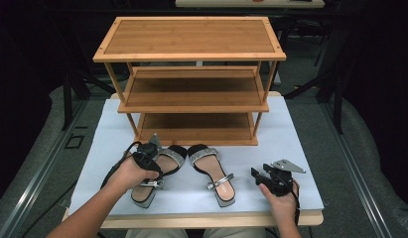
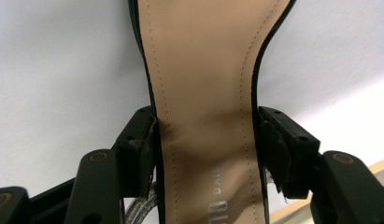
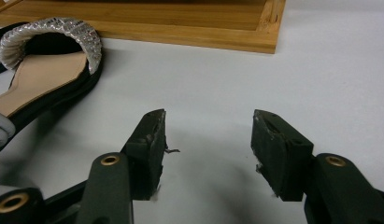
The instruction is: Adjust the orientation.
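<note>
White tabletop (image 1: 271, 134) scene: left gripper (image 2: 206, 140) pinches the left sandal's (image 2: 203, 70) waist, lift toward the bamboo rack (image 1: 191, 84) next, right gripper (image 3: 206, 140) open.

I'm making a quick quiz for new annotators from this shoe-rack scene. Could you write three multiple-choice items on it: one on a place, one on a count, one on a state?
1. Where do the two sandals lie?
A. On the top shelf
B. On the table in front of the rack
C. On the floor

2. How many shelves does the wooden rack have?
A. Two
B. Three
C. Five

3. How does the left gripper stand?
A. Its jaws are on either side of a sandal's insole
B. Open over bare table
C. Shut on the rack's leg

Key:
1 B, the left sandal and right sandal rest on the table before the rack.
2 B, three wooden levels show.
3 A, the left gripper has the tan insole between its jaws.
</note>
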Tool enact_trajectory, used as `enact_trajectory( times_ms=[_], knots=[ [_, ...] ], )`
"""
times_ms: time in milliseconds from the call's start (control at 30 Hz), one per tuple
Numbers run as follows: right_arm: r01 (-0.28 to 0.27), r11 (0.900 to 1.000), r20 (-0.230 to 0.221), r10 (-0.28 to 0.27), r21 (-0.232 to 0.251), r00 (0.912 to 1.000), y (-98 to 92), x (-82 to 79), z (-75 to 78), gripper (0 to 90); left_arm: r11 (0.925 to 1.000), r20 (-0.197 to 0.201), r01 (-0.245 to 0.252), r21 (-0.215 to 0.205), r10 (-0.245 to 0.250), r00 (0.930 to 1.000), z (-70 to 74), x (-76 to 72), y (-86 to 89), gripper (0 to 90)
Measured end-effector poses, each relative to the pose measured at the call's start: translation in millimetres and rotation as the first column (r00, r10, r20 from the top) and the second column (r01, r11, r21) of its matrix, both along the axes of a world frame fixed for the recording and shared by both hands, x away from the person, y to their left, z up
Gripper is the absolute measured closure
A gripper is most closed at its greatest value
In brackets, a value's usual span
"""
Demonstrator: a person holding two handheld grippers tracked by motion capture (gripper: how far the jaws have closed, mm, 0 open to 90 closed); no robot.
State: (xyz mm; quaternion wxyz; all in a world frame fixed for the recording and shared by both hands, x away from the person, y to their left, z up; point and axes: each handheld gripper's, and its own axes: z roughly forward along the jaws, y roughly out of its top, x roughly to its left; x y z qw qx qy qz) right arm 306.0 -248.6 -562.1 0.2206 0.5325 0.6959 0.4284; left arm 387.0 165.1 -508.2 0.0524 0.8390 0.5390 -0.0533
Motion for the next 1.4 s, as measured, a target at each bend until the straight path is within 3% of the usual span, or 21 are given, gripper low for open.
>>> enact_trajectory(
  times_ms=[133,367,633,1000,1400],
  knots=[
    [0.001,1.000,-0.001,-0.001,0.003,1.0000,-0.1,-0.1,0.1,44.8,0.9999,0.008,0.004,-0.016,-0.004,1.0000,0.5,0.1,6.6,42.7],
    [0.004,1.000,-0.001,-0.004,0.002,1.0000,-0.2,-0.2,0.2,44.8,0.9992,0.059,0.002,-0.040,0.000,0.9982,9.9,-1.8,12.8,43.5],
    [0.003,1.000,0.003,-0.003,0.010,1.0000,-0.4,0.4,-0.5,44.8,0.9995,0.085,0.008,-0.029,-0.005,0.9963,21.0,-1.4,20.7,44.2],
    [0.005,1.000,0.002,-0.006,0.013,1.0000,-0.7,0.5,-0.6,44.8,0.9969,0.130,-0.021,-0.076,0.031,0.9910,40.1,2.1,25.7,44.4],
    [0.002,1.000,-0.006,-0.002,0.017,1.0000,-1.5,0.4,-0.2,44.8,0.9860,0.182,-0.095,-0.137,0.119,0.9760,25.5,26.3,6.6,44.4]
  ],
)
